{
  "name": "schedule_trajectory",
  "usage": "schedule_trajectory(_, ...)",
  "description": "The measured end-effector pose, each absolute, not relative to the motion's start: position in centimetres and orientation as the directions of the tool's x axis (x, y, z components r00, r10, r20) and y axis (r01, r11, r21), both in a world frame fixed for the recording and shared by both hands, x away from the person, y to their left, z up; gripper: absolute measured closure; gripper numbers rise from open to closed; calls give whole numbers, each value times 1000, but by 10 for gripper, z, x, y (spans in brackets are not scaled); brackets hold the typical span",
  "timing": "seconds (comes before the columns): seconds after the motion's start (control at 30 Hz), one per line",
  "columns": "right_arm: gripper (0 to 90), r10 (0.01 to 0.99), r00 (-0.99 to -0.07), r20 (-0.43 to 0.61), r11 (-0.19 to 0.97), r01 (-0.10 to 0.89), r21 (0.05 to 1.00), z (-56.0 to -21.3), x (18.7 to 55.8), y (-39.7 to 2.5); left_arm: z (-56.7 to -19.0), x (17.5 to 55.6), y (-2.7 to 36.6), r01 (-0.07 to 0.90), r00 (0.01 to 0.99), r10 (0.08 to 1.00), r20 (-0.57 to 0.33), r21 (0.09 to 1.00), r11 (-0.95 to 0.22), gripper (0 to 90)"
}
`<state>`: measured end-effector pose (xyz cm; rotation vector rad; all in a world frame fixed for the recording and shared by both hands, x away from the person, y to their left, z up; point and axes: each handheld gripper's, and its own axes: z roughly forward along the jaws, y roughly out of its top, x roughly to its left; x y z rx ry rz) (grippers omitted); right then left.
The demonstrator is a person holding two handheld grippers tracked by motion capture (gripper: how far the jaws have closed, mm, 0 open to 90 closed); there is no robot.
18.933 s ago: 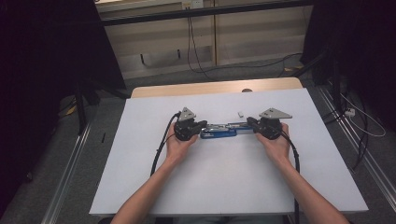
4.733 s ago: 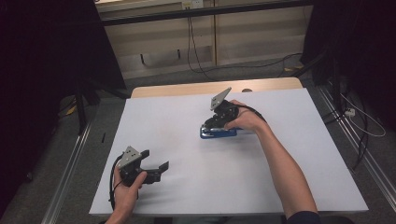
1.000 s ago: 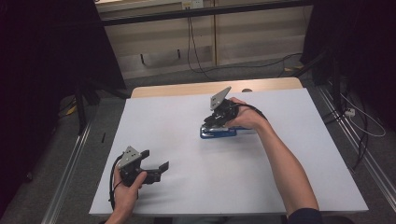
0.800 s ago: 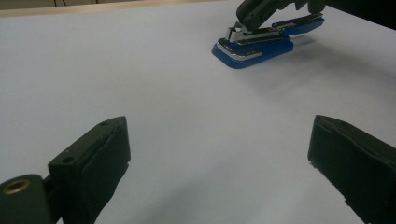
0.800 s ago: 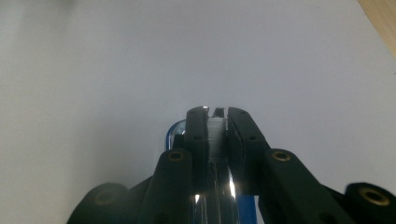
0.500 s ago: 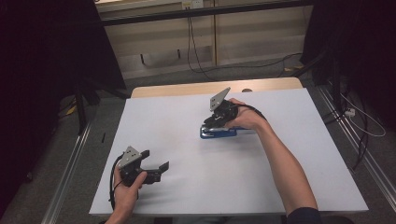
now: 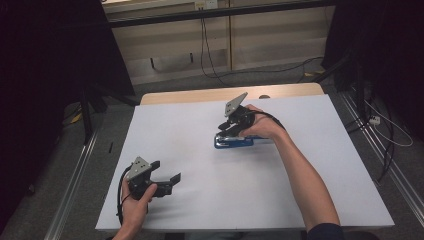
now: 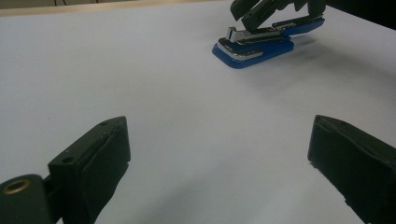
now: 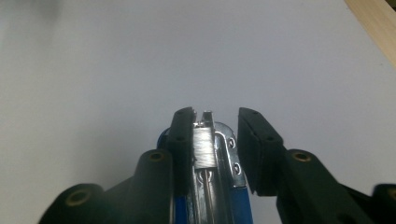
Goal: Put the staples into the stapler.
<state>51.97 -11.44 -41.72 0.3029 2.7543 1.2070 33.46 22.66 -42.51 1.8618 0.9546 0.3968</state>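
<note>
A blue stapler [image 7: 235, 142] with a silver metal magazine lies on the white table top [image 7: 310, 150], right of centre. My right gripper [image 7: 227, 132] tilts down onto its front end. In the right gripper view the two jaws [image 9: 215, 119] close around the stapler's metal magazine [image 9: 205, 151], the left jaw flat against it. My left gripper [image 7: 166, 171] rests near the front left corner, held in a hand, open wide with nothing between its jaws [image 8: 219, 140]. From there the stapler [image 8: 254, 46] and the right gripper [image 8: 247, 18] show at the far right.
A strip of bare wooden table [image 7: 200, 95] runs along the far edge of the white sheet. Dark floor, metal rails [image 7: 75, 190] and cables [image 7: 390, 130] lie around the table. White surface spreads between the two grippers.
</note>
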Motion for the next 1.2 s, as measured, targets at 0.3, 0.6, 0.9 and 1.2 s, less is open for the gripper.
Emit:
schedule_trajectory(0.3,481,319,-947,21,632,229,741,-420,518,-115,-425,335,226,440,642,756,-133,871,-221,58)
schedule_trajectory(0.6,277,411,-910,57,577,308,756,-418,512,-124,-425,335,226,441,642,756,-129,868,-226,58)
schedule_trajectory(0.9,155,505,-859,86,506,376,776,-419,505,-136,-425,335,225,442,641,756,-132,868,-224,58)
schedule_trajectory(1.2,107,591,-800,101,444,428,787,-421,498,-147,-427,336,224,447,635,760,-136,867,-218,57)
